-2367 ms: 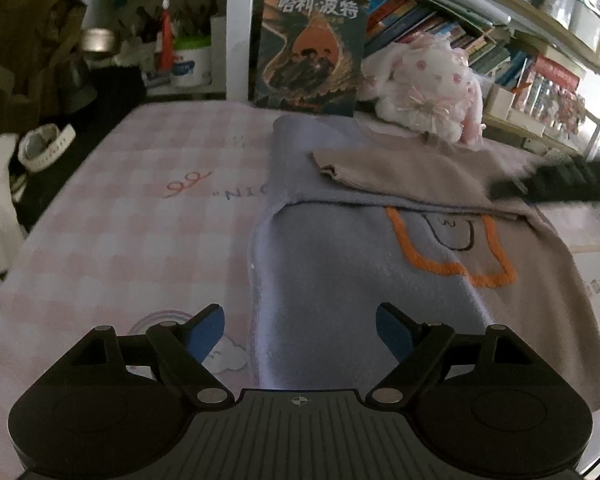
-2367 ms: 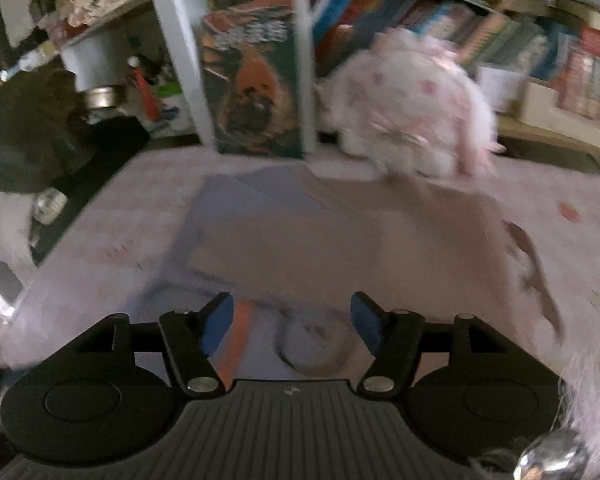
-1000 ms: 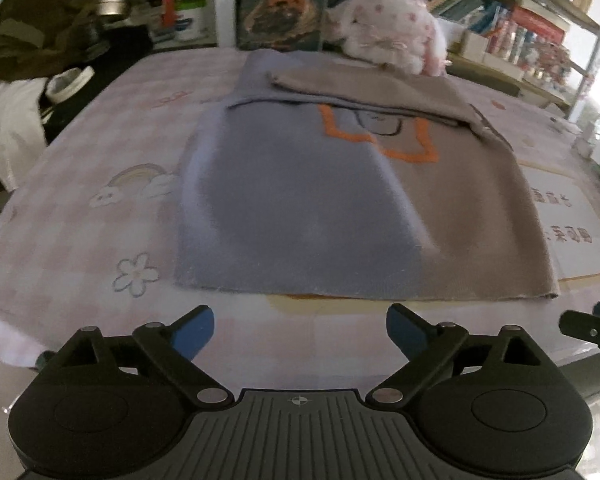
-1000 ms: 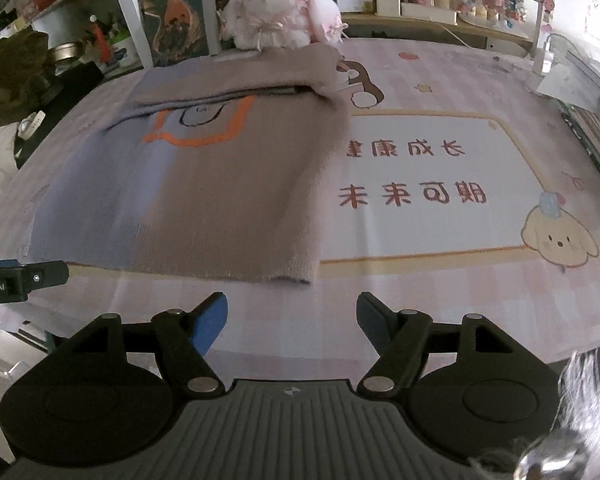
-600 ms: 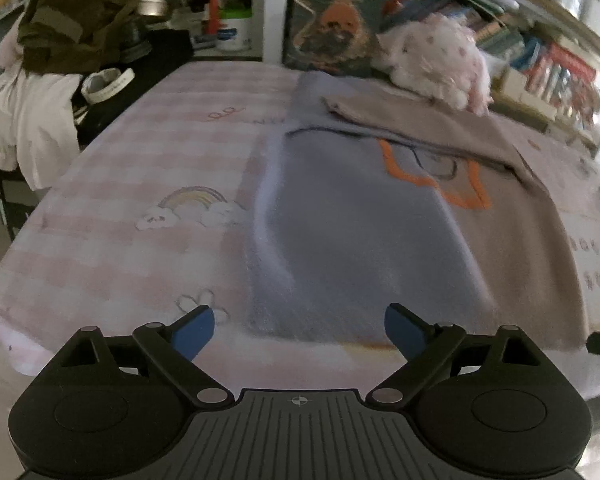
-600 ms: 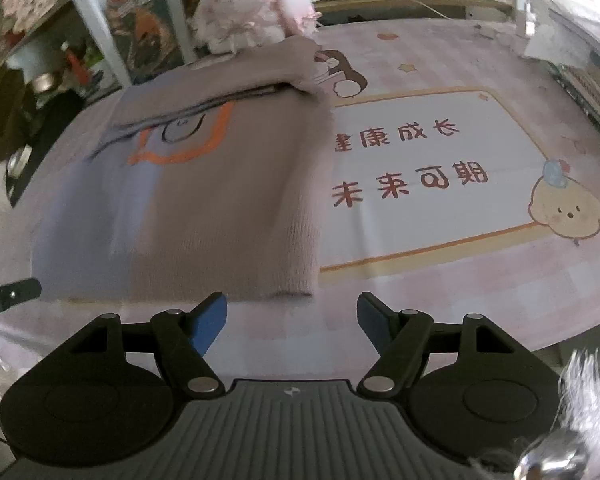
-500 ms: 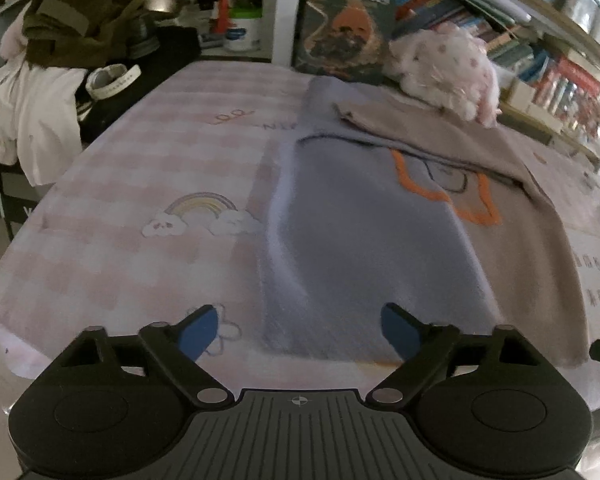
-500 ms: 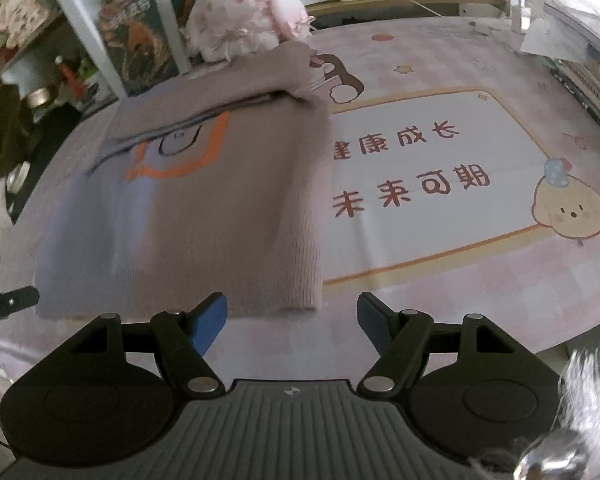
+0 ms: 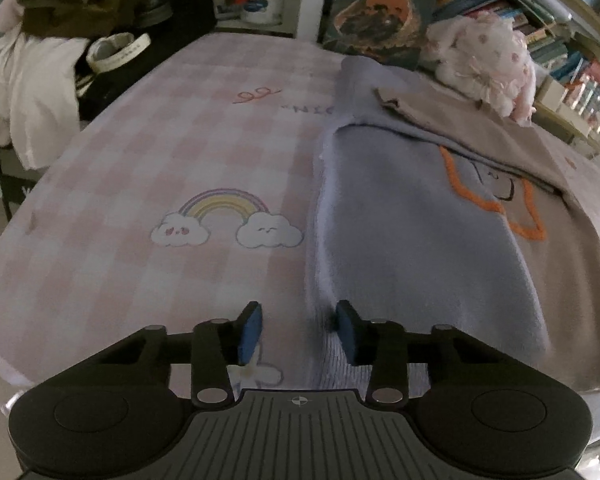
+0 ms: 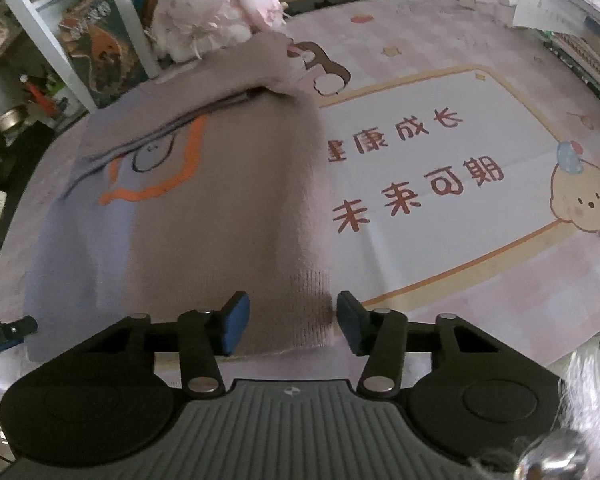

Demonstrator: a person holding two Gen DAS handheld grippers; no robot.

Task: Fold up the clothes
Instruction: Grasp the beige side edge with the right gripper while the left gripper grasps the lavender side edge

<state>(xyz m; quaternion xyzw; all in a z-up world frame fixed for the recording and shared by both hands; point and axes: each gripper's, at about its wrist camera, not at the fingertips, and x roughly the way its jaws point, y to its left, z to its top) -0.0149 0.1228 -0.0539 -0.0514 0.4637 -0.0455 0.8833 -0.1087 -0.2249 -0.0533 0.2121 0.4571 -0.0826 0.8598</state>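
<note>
A two-tone sweater (image 9: 420, 240), lilac on one half and taupe on the other with an orange outline on the chest, lies flat on the table's pink checked cloth (image 9: 172, 184). Its sleeves are already laid across the top, up by the plush rabbit (image 9: 484, 64) and the big book (image 9: 380, 12) at the far edge. Its hem runs along the near edge, so the garment's long axis points straight away from both grippers.

The left gripper (image 9: 296, 330) sits at the near left corner of the hem, fingers spread, with the lilac side edge running between them. The right gripper (image 10: 286, 322) is at the near right corner, also spread, with the ribbed taupe hem (image 10: 300, 320) lying between its pads. Neither is pinching cloth that I can see.

Each hand is at its own corner, so neither needs to reach across. Given the sleeves are in, I'd judge the body fold is what's at hand: the hem would travel away from the person, toward the collar end. The knit looks soft and may sag between the two corners.
</note>
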